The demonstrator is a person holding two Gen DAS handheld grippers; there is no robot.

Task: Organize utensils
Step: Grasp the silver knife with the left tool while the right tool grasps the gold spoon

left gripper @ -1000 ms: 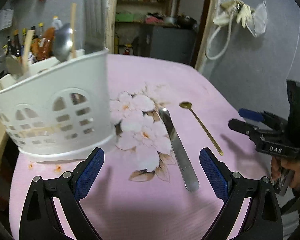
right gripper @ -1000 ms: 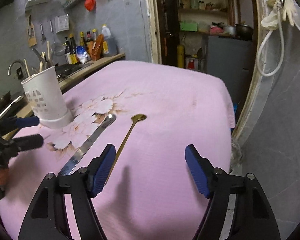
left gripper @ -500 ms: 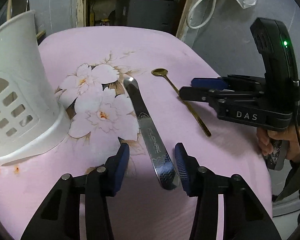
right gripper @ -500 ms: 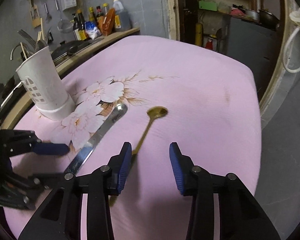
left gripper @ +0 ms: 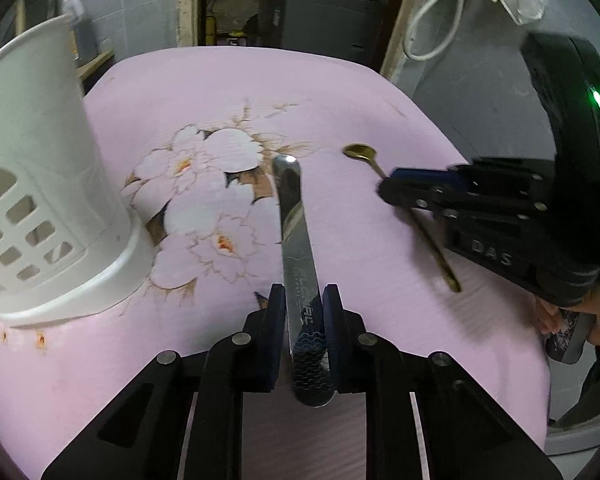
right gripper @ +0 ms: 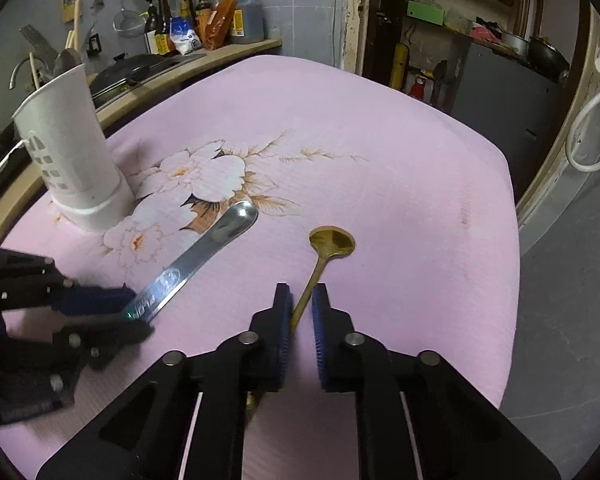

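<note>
On the pink cloth (left gripper: 380,112), left gripper (left gripper: 304,312) closing on the knife (left gripper: 296,232) — right gripper (right gripper: 299,312) clamped on the spoon (right gripper: 328,248).

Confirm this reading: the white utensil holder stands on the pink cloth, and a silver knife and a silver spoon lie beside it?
Not quite: the spoon is gold, not silver, as the right wrist view shows. The white utensil holder does stand on the pink cloth, with the silver knife beside it.

On my table (right gripper: 400,128) the knife (left gripper: 296,240) lies between the holder (left gripper: 52,200), near the left edge, and the spoon (right gripper: 328,248) on its right. My left claw (left gripper: 304,316) straddles the knife's handle; my right claw (right gripper: 300,308) straddles the spoon's.
</note>
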